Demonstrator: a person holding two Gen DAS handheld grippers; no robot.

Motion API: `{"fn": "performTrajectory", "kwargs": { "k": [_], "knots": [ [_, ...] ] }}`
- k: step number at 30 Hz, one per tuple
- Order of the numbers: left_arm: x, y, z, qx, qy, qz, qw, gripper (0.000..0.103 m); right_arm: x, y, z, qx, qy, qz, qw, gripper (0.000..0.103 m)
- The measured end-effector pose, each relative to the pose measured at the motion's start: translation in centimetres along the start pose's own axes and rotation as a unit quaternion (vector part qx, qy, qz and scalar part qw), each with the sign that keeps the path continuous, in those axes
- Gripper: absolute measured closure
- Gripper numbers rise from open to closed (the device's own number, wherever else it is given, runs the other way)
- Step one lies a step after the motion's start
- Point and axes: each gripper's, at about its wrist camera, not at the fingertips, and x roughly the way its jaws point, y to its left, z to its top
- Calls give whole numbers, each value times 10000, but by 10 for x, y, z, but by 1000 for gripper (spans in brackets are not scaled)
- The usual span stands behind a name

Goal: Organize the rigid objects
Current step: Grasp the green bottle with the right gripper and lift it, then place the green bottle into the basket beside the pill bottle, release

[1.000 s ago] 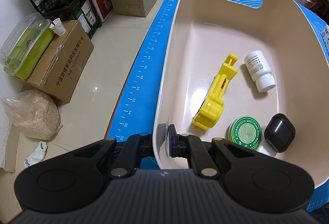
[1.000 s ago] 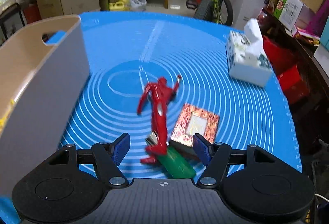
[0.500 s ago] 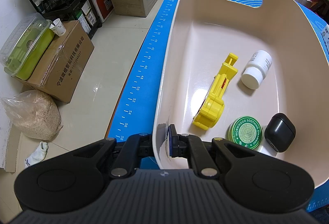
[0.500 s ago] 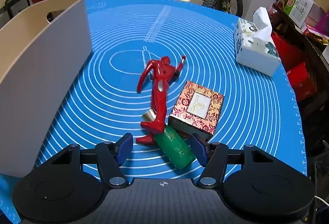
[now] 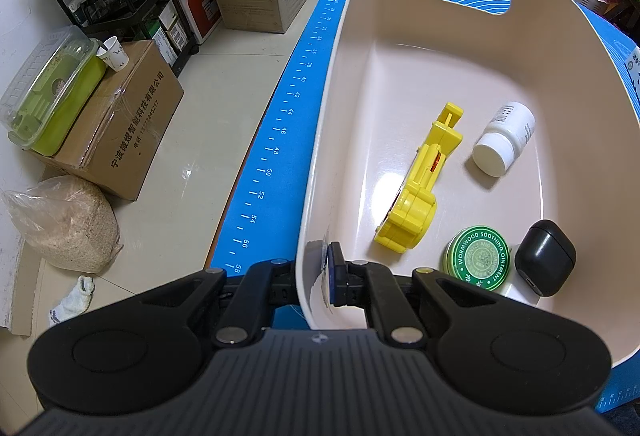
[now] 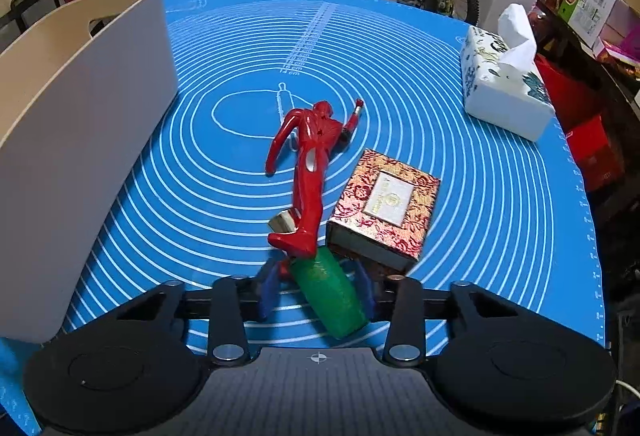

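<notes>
My left gripper [image 5: 316, 276] is shut on the near rim of the beige bin [image 5: 360, 48]. Inside the bin lie a yellow toy tool [image 5: 420, 188], a white pill bottle [image 5: 504, 144], a green ointment tin [image 5: 478, 258] and a black earbud case [image 5: 546, 263]. In the right wrist view my right gripper [image 6: 318, 290] is open, with its blurred blue fingers on either side of a green bottle [image 6: 334, 296] lying on the blue mat [image 6: 480, 204]. A red action figure [image 6: 310, 172] lies over the bottle's gold cap. A red patterned box [image 6: 386, 202] sits just right of it.
The bin's outer wall [image 6: 80, 140] stands at the left of the right wrist view. A white tissue box [image 6: 504, 88] sits at the mat's far right. Cardboard boxes, a shelf and a sack [image 5: 64, 224] are on the floor beyond the table's left edge.
My right gripper has moved forward and down, so its fingers now straddle the green bottle and stand closer together. In the bin the white pill bottle has rolled to point the other way. My left gripper has stayed put.
</notes>
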Motion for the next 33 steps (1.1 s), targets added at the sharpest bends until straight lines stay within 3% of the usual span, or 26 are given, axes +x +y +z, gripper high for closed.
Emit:
{"fn": "performTrajectory", "kwargs": {
  "k": [6, 12, 15, 18, 26, 33],
  "knots": [
    [0, 1, 0, 4, -2, 3, 10000, 92, 4, 2, 2, -146, 67, -48, 9999, 59],
    [0, 1, 0, 2, 0, 6, 10000, 92, 16, -6, 13, 36, 134, 375, 9992, 57],
    [-1, 1, 0, -4, 1, -7, 10000, 92, 15, -9, 12, 218, 159, 564, 9980, 68],
    [-1, 2, 1, 3, -1, -1, 10000, 92, 14, -2, 5, 249, 276, 645, 9972, 69],
    [-1, 2, 1, 1, -1, -3, 10000, 92, -1, 8, -5, 389, 70, 656, 9971, 69],
    [-1, 1, 1, 0, -2, -2, 10000, 92, -38, 25, 8, 389, -436, 587, 9966, 69]
  ]
}}
